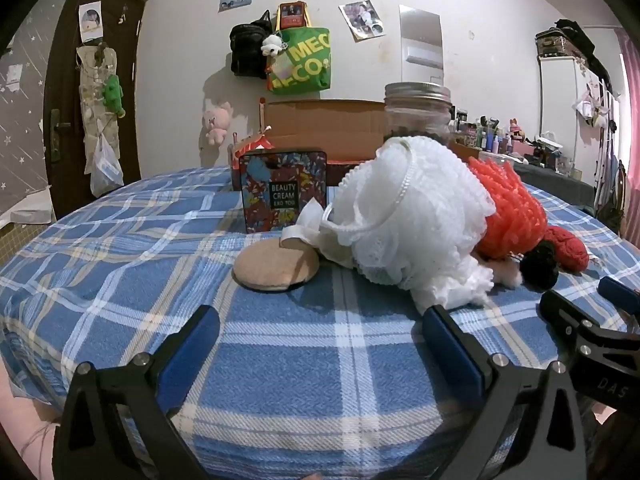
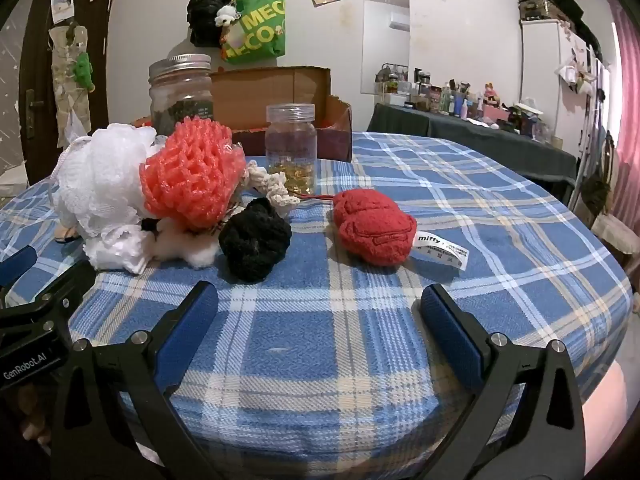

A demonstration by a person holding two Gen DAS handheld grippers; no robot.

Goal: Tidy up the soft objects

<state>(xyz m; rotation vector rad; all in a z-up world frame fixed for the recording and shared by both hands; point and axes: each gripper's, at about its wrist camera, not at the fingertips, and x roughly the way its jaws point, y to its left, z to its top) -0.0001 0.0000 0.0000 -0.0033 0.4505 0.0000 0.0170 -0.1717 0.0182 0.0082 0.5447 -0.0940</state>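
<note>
Both grippers hover above a blue plaid counter [image 2: 360, 360], each spread wide with nothing between its fingers: left gripper [image 1: 320, 344], right gripper [image 2: 320, 320]. A white mesh puff [image 1: 408, 216] touches an orange puff [image 2: 192, 172]. Near them lie a black ball [image 2: 256, 240] and, apart to the right, a red plush [image 2: 372, 228].

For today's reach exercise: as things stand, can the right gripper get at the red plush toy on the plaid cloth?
Probably yes: the right gripper is open, and only bare plaid cloth lies between it and the red plush toy.
</note>
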